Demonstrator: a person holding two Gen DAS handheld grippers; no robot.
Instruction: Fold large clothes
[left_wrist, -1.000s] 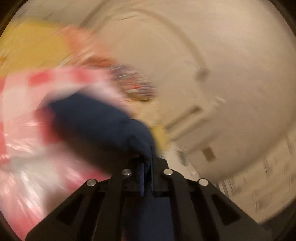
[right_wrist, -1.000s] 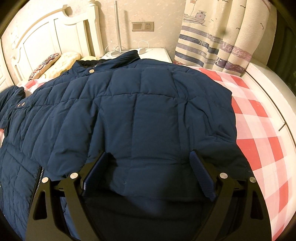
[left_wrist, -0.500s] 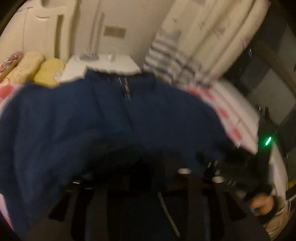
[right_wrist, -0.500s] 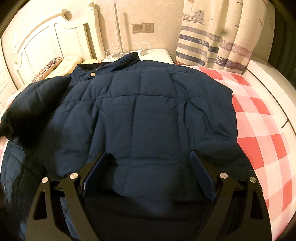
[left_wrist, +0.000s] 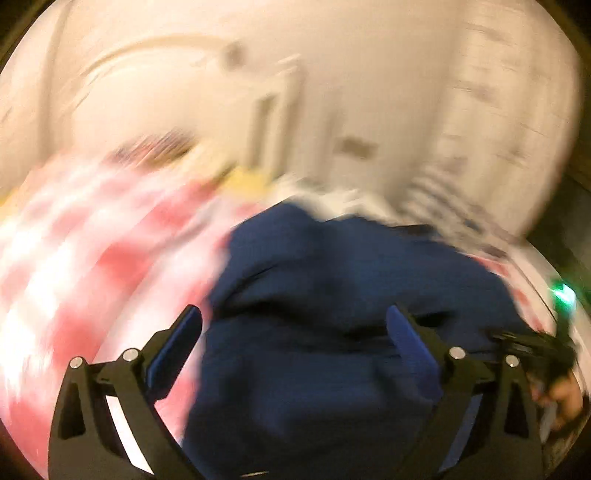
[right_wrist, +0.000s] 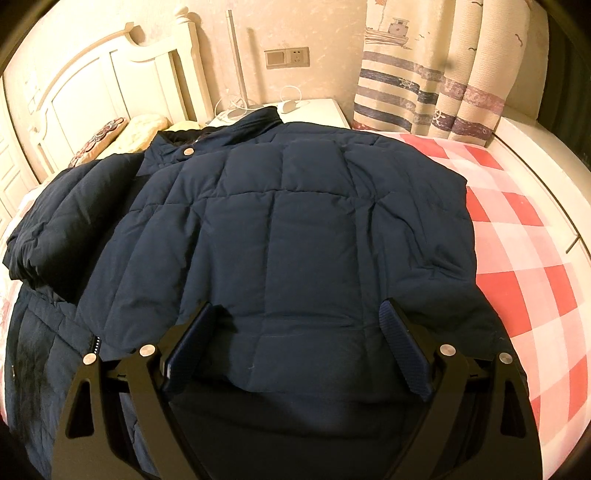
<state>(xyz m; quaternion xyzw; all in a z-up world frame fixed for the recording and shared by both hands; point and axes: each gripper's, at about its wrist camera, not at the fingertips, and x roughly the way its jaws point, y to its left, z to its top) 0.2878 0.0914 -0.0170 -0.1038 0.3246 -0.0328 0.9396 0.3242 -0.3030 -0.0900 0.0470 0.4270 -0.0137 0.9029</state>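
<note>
Jacket (right_wrist: 288, 236), navy and quilted, lay on the bed (right_wrist: 524, 280) across its checked cover, collar toward the headboard edge and hem toward us, so its long axis ran head to foot. We judged it soft, puffy, fairly light and slippery; the hem corners or sleeve cuff looked best to grip. Our left gripper (left_wrist: 295, 336) and right gripper (right_wrist: 299, 328) both stood wide apart, holding nothing.
</note>
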